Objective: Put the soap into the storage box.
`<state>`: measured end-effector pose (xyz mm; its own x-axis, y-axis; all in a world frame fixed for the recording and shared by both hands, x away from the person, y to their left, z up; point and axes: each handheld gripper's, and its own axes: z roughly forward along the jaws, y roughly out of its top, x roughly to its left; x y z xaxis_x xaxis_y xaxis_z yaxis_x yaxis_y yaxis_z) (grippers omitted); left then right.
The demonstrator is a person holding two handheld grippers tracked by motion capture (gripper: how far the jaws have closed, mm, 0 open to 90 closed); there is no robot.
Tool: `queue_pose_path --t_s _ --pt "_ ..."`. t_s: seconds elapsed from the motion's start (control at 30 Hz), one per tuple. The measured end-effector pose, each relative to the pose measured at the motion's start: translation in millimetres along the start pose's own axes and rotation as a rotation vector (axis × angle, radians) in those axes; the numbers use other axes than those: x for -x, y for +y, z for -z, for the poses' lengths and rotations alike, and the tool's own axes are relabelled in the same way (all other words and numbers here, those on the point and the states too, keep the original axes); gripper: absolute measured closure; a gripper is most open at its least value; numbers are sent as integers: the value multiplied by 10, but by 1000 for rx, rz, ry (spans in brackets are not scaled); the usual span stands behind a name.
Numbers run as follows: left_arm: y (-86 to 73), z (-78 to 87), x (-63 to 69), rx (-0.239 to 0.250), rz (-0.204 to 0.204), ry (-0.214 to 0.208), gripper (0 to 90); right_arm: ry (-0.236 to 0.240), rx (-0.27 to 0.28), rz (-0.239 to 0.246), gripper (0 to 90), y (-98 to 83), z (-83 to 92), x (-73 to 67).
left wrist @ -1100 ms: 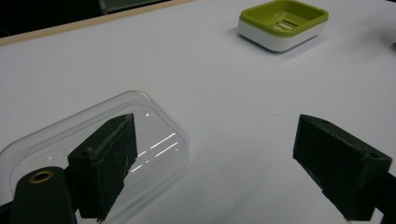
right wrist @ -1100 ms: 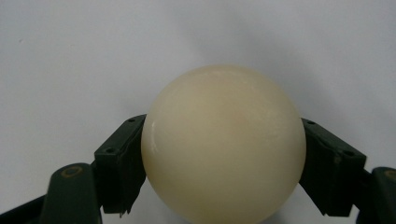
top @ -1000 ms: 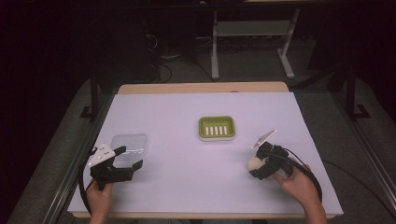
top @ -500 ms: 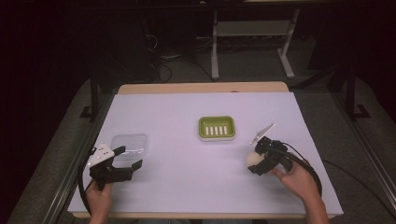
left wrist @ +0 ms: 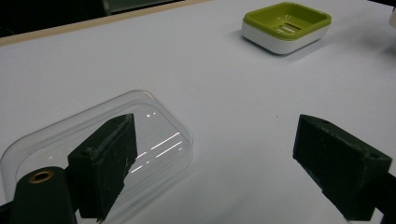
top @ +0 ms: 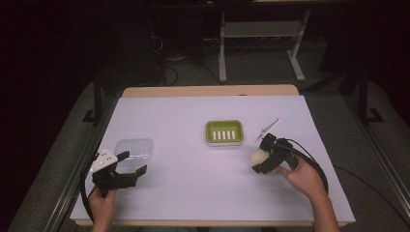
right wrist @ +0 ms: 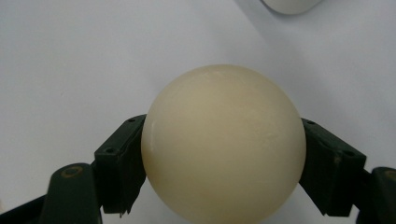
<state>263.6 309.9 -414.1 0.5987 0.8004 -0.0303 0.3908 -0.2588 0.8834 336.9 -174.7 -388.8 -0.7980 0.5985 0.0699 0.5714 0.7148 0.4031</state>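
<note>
A cream oval soap bar (right wrist: 223, 142) sits between the jaws of my right gripper (top: 259, 160), which is shut on it; in the high view the soap (top: 257, 156) is at the table's right, just off the surface. A green soap dish (top: 224, 132) with a slotted floor stands mid-table, up and left of that gripper; the left gripper view has the dish (left wrist: 286, 24) at the far top right. A clear plastic lid (top: 135, 150) lies at the left. My left gripper (top: 131, 163) stands open beside it, one jaw over the lid (left wrist: 100, 144) edge.
The table is covered by a white sheet (top: 193, 193), with a wooden edge (top: 208, 91) at the far side. Beyond it are a dark floor, cables and a metal stand (top: 261, 34). A black cable (top: 309, 162) loops from the right gripper.
The right gripper has drifted slightly left and toward the dish with the soap in it. The left gripper has hardly moved.
</note>
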Motion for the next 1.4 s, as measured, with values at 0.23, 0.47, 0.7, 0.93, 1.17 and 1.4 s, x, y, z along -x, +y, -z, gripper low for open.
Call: queue_pose_path --t_s 0.23,0.47,0.7,0.93,1.17,1.4 --pt "-1 6 -4 6 8 3 129 9 8 5 235 109 36 28" --pt "0 12 -7 8 3 6 129 4 7 22 235 184 74 21" --pt "2 9 2 9 6 5 129 5 14 29 235 219 112 18" --pt "1 18 -6 8 -1 7 129 -4 14 39 235 310 161 37" --pt "3 23 -4 8 -1 7 129 4 18 41 235 481 168 62" --pt "3 33 -17 11 6 11 129 10 14 33 235 636 151 130"
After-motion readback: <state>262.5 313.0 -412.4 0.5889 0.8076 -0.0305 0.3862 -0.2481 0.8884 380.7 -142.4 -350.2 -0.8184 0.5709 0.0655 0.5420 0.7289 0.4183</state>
